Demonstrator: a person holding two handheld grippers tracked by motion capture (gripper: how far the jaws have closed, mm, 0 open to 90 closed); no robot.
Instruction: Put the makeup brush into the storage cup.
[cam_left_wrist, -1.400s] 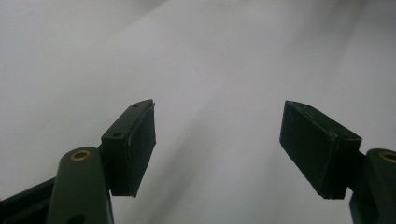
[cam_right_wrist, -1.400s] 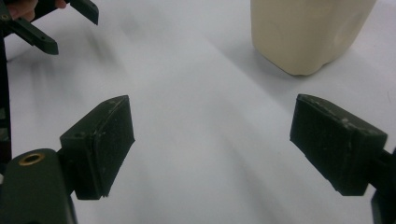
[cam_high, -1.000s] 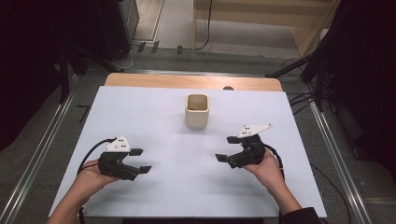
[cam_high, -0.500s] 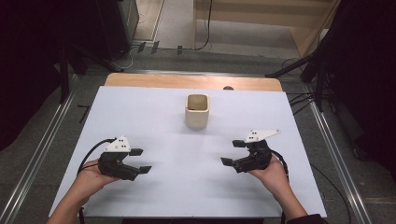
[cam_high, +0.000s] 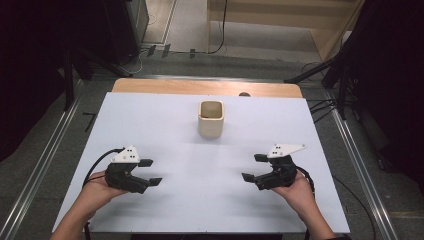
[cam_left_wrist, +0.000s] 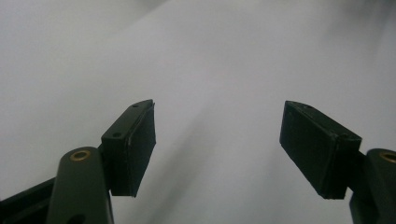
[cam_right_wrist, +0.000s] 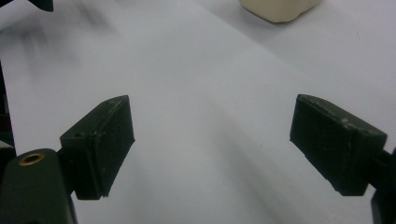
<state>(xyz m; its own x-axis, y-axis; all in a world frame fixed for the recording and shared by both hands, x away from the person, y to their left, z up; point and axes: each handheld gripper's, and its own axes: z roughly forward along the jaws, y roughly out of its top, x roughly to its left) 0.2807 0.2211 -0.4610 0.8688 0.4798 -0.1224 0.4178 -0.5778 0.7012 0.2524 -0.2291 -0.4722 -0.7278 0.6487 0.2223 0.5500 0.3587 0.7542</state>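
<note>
A cream cup (cam_high: 211, 118) is seen upright on the white worktop (cam_high: 165, 120), toward its far edge and about midway across. The mouth of the cup is open upward.

The left gripper (cam_high: 148, 172) is held low over the worktop, well apart from the cup, nearer the person and to the left of it. Its fingers (cam_left_wrist: 133, 147) are spread wide apart, and nothing but bare worktop is seen between them in the left gripper view. A black cable is seen looping from the back of this gripper past the left hand (cam_high: 95, 190).

The right gripper (cam_high: 253, 168) is held on the other side of the cup, likewise well apart from it and nearer the person. Its fingers (cam_right_wrist: 100, 144) are also spread wide, with nothing between them. In the right gripper view the base of the cup (cam_right_wrist: 279, 9) is seen beyond the fingers, at the top edge. The right hand (cam_high: 297, 190) is cupped under the gripper body.
</note>
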